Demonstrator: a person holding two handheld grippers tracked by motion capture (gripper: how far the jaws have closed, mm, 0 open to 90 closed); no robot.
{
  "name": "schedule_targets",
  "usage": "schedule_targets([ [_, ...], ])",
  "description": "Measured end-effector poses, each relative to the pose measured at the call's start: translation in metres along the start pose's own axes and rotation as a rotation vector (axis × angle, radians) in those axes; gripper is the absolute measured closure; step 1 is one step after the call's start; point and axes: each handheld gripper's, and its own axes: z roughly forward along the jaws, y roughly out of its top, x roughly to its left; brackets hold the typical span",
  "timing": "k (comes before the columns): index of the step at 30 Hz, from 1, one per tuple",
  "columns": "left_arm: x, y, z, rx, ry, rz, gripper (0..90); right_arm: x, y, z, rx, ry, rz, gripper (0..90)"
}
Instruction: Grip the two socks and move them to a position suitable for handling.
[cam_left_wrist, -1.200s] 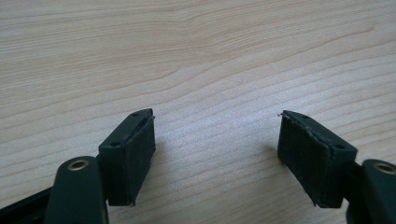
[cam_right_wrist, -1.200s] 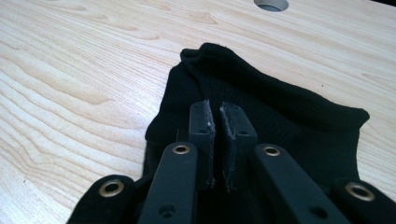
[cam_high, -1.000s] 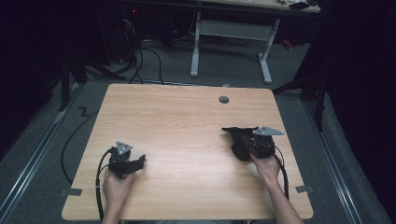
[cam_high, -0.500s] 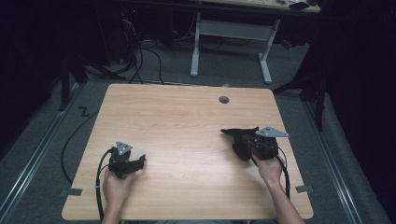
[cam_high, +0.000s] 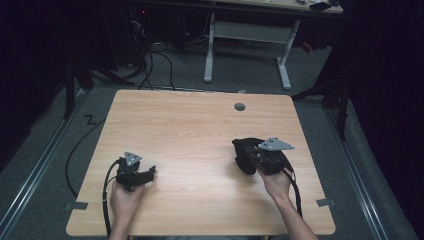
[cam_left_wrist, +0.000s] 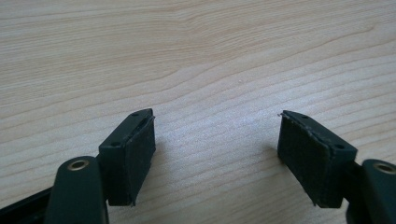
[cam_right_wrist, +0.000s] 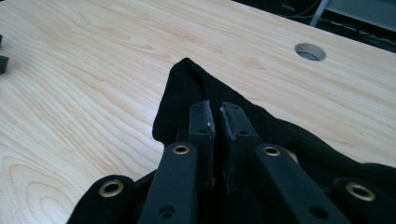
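A black cloth (cam_high: 244, 156) (cam_right_wrist: 186, 88) is bunched at the table's right side. My right gripper (cam_high: 251, 159) (cam_right_wrist: 217, 111) is shut on it, and the fabric drapes around and below the jaws. A hand holds this gripper from the near edge. At the near left of the wooden table (cam_high: 190, 125), my left gripper (cam_high: 150, 173) (cam_left_wrist: 217, 135) is held low over the top. Its jaws stand wide apart over bare wood (cam_left_wrist: 210, 70), with nothing between the pads.
A round cable hole (cam_high: 240, 106) (cam_right_wrist: 309, 51) sits in the tabletop near the far edge. A white desk frame (cam_high: 247, 35) and loose cables (cam_high: 150, 55) lie on the floor beyond the table. The surroundings are dark.
My right gripper has shifted a little to the left and toward the near edge, carrying the black cloth, which now hangs more bunched. The left gripper has not moved.
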Motion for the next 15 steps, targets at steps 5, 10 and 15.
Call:
schedule_targets([
  [5, 0.000, 0.000, 0.000, -0.001, 0.001, 0.000, 28.1, 0.011, 0.003, 0.006, 0.007, 0.022, -0.014, 83.8],
  [10, 0.000, 0.000, 0.000, 0.001, 0.002, 0.002, 28.1, 0.018, 0.004, 0.014, 0.020, 0.040, -0.013, 83.8],
  [15, 0.000, 0.000, 0.000, 0.001, 0.003, 0.003, 28.1, 0.026, 0.006, 0.022, 0.021, 0.055, -0.017, 83.7],
])
